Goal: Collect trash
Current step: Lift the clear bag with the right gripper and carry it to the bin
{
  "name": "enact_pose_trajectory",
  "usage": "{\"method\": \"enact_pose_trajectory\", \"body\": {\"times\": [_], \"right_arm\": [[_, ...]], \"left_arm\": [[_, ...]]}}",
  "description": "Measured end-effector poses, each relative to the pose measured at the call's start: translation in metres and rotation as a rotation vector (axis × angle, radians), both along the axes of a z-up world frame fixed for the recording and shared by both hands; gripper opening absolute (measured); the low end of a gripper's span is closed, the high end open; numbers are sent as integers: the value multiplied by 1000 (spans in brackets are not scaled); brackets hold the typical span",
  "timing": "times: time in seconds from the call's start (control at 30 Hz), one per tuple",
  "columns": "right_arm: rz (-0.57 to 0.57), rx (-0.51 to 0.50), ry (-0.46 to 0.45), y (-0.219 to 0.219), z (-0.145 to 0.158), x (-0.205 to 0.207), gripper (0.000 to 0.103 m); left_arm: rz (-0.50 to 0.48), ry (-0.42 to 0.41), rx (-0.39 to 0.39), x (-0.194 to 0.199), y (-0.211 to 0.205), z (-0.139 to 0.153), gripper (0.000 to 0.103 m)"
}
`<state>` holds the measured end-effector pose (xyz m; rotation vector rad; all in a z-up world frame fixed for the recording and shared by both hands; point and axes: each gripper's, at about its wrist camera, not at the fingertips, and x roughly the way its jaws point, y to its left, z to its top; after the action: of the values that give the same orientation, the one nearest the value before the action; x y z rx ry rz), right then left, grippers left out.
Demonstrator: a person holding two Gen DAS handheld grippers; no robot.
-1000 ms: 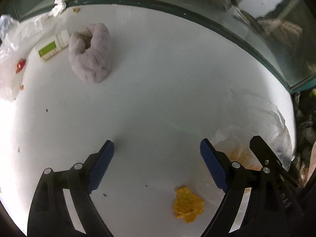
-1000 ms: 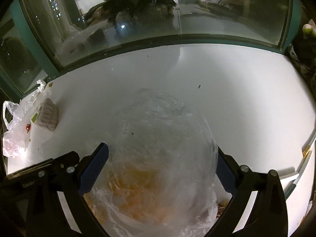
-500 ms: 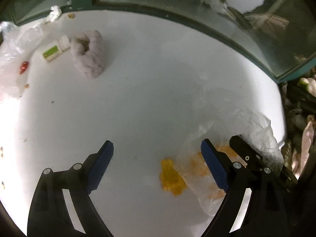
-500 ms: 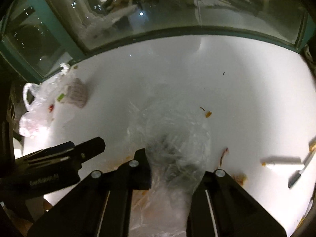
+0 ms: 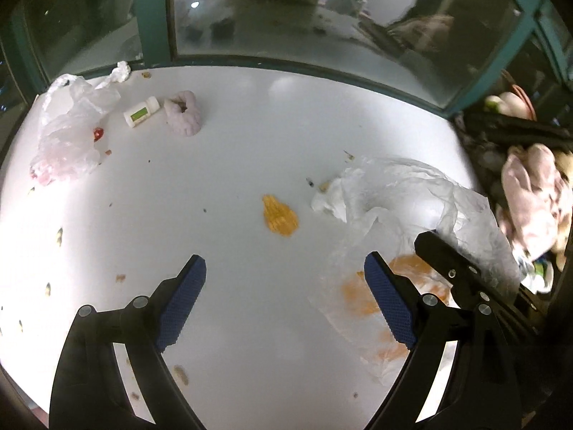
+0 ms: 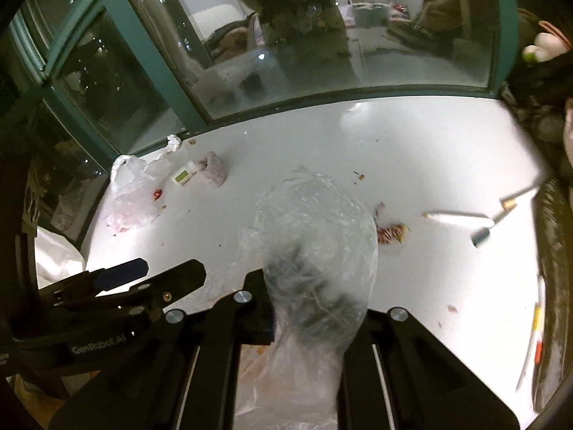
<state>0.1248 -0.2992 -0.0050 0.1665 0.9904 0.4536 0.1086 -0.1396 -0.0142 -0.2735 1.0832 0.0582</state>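
Clear plastic bag [image 6: 315, 247], orange-stained, is clamped in right gripper [image 6: 315, 319] above white table [image 5: 232, 136]; left gripper [image 5: 284, 301] is held wide, empty.

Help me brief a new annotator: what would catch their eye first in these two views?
Most striking is the crumpled clear plastic bag, smeared orange inside, bunched in the shut right claw low in the middle of the right wrist view. On the white table, an orange food scrap lies just ahead of the open, empty left claw. At the far left edge sit another thin plastic bag, a small white bottle and a fuzzy lilac lump.
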Motion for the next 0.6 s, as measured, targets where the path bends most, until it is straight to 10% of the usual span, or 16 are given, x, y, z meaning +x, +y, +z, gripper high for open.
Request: {"method": "enact_pose_trajectory", "body": {"times": [0.6], "right_arm": [[-86, 5, -65, -38, 28, -103, 10]], "left_arm": [[-115, -62, 22, -95, -45, 31, 87]]}}
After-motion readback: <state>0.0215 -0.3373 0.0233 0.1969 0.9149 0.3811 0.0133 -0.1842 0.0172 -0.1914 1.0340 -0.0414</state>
